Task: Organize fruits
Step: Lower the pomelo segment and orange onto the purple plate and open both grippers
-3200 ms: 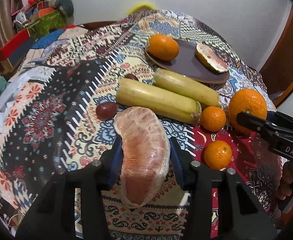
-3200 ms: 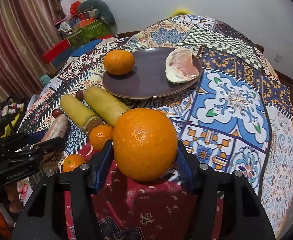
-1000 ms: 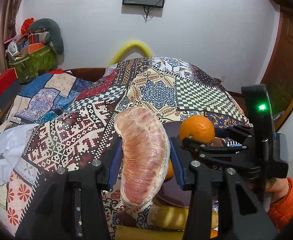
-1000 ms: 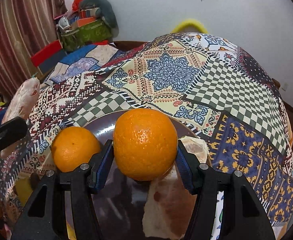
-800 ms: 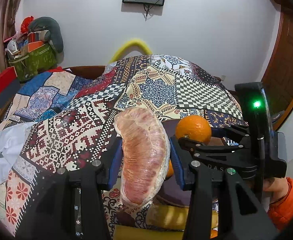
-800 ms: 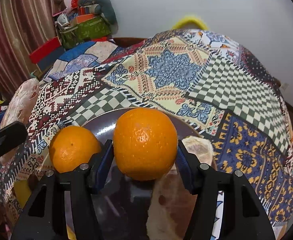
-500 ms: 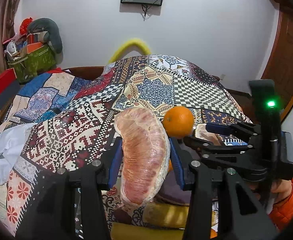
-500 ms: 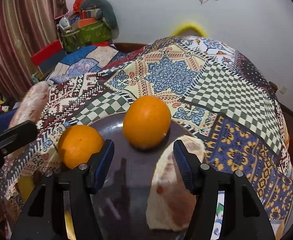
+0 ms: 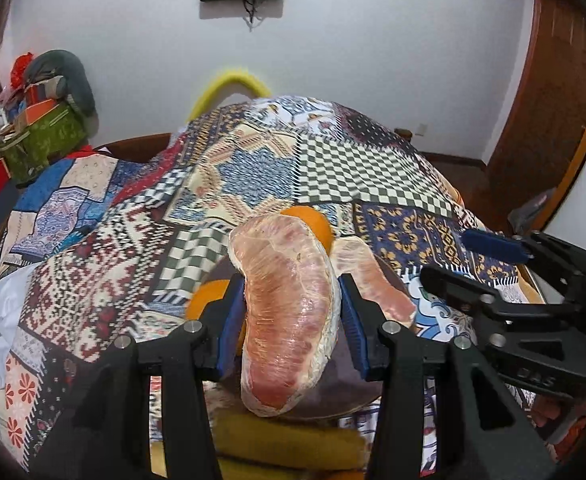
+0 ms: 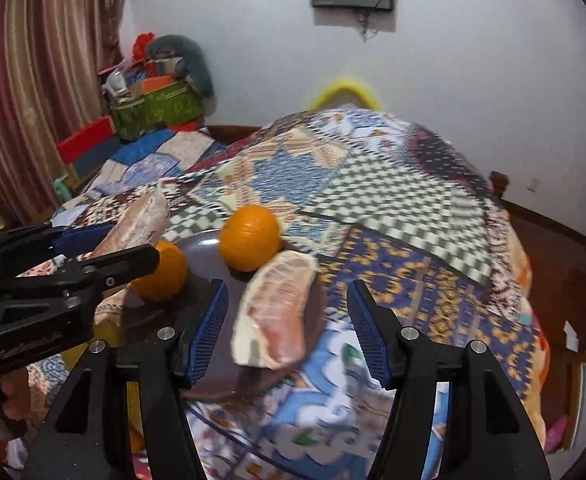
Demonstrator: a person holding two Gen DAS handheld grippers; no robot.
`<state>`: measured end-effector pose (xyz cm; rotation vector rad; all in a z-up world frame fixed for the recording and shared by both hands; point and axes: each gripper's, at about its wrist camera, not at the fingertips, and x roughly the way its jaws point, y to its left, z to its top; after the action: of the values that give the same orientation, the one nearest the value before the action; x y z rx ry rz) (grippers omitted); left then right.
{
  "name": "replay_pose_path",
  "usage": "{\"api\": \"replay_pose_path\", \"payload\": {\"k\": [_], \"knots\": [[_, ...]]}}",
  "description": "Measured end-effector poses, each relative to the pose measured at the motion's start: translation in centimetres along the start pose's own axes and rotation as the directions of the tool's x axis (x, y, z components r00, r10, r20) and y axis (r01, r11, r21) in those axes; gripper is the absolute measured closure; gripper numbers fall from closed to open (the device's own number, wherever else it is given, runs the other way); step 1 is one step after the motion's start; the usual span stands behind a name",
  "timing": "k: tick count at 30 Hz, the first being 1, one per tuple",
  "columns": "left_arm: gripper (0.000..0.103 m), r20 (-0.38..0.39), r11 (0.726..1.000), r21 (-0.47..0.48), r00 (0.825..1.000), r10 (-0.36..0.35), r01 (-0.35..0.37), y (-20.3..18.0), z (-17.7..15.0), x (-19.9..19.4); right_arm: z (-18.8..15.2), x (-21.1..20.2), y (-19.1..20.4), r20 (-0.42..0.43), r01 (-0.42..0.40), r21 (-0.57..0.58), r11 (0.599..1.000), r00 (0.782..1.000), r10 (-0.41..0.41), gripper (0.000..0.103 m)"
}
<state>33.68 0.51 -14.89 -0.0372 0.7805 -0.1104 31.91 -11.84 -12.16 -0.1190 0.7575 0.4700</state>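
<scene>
My left gripper (image 9: 289, 320) is shut on a peeled pink pomelo wedge (image 9: 289, 304) and holds it over the near-left part of the dark plate (image 9: 345, 376). My right gripper (image 10: 289, 328) is open and empty, just in front of the plate (image 10: 197, 248). On the plate lie a large orange (image 10: 249, 238), a second orange (image 10: 165, 264) and another pomelo wedge (image 10: 277, 308). The left gripper with its wedge (image 10: 137, 224) shows at the left of the right wrist view. The right gripper (image 9: 485, 264) shows open at the right of the left wrist view.
Two yellow bananas (image 9: 289, 444) lie on the patchwork tablecloth (image 9: 333, 168) just before the plate. A yellow chair back (image 10: 345, 92) stands behind the table. A green box of clutter (image 10: 157, 108) and a red box (image 10: 85, 144) stand at the far left.
The right gripper opened and let the large orange go onto the plate, then drew back and up. The left gripper brought its pomelo wedge over the plate.
</scene>
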Motion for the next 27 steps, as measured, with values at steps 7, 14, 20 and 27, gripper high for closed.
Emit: {"api": "replay_pose_path", "payload": {"k": [7, 14, 20, 27], "knots": [[0.058, -0.063, 0.999, 0.031, 0.998, -0.012, 0.014, -2.5, 0.2, 2.7, -1.6, -1.3, -2.8, 0.011, 0.035, 0.045, 0.998, 0.999, -0.035, 0.045], [0.057, -0.126, 0.998, 0.056, 0.992, -0.021, 0.028, -3.8, -0.1, 5.1, -2.5, -2.0, -4.3, 0.022, 0.047, 0.064, 0.997, 0.999, -0.048, 0.045], [0.054, -0.117, 0.997, 0.069, 0.993, -0.020, 0.028, -4.1, 0.0, 5.1, -2.5, -2.2, -4.4, 0.029, 0.034, 0.074, 0.997, 0.999, -0.036, 0.045], [0.049, -0.072, 0.998, 0.061, 0.997, -0.011, 0.015, -3.2, 0.2, 2.4, -2.0, -3.4, -2.8, 0.047, 0.023, 0.049, 0.999, 0.999, -0.026, 0.045]]}}
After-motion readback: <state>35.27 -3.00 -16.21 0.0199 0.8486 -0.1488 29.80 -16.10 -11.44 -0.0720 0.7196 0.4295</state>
